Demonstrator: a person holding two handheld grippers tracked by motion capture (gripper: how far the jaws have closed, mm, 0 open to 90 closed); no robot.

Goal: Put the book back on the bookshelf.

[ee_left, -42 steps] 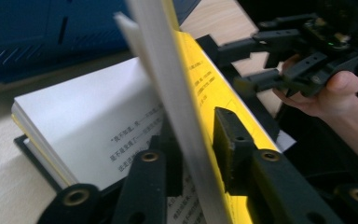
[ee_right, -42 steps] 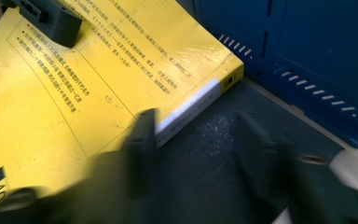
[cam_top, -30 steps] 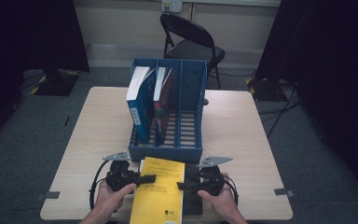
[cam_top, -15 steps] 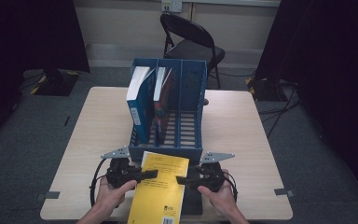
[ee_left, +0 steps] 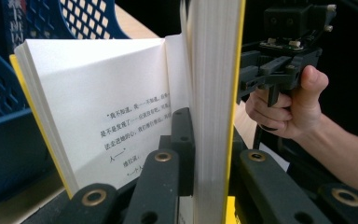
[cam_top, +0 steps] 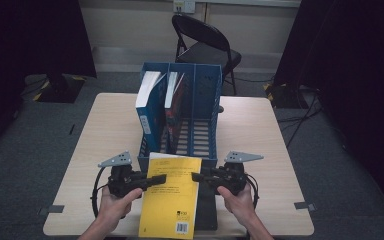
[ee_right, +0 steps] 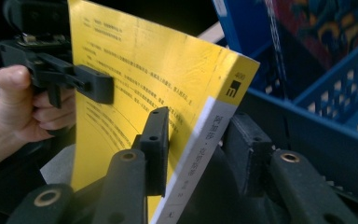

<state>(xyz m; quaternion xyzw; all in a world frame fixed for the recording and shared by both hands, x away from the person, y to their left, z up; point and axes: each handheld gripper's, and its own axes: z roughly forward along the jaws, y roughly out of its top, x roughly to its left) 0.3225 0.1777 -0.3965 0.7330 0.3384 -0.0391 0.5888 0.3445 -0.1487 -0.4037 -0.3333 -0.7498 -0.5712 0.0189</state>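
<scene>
"400" on yellow book (ee_right: 239, 75) spine

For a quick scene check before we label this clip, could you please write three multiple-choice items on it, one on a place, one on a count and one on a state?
1. Where does the blue file rack stand?
A. On the floor by the chair
B. On the table, beyond the yellow book
C. At the table's right edge

2. How many books stand in the rack?
A. Two
B. None
C. Four

3. How is the yellow book held?
A. It lies flat, untouched
B. One claw alone dangles it
C. The left claw grips part of its pages and one cover, the right claw is at the spine edge

Answers: 1 B, the high view shows the rack mid-table behind the book. 2 A, two books fill its left slots. 3 C, the left gripper view shows pads clamping the pages, with the rest fanned open to one side; the right claw's jaws, just closing, straddle the spine.
</scene>
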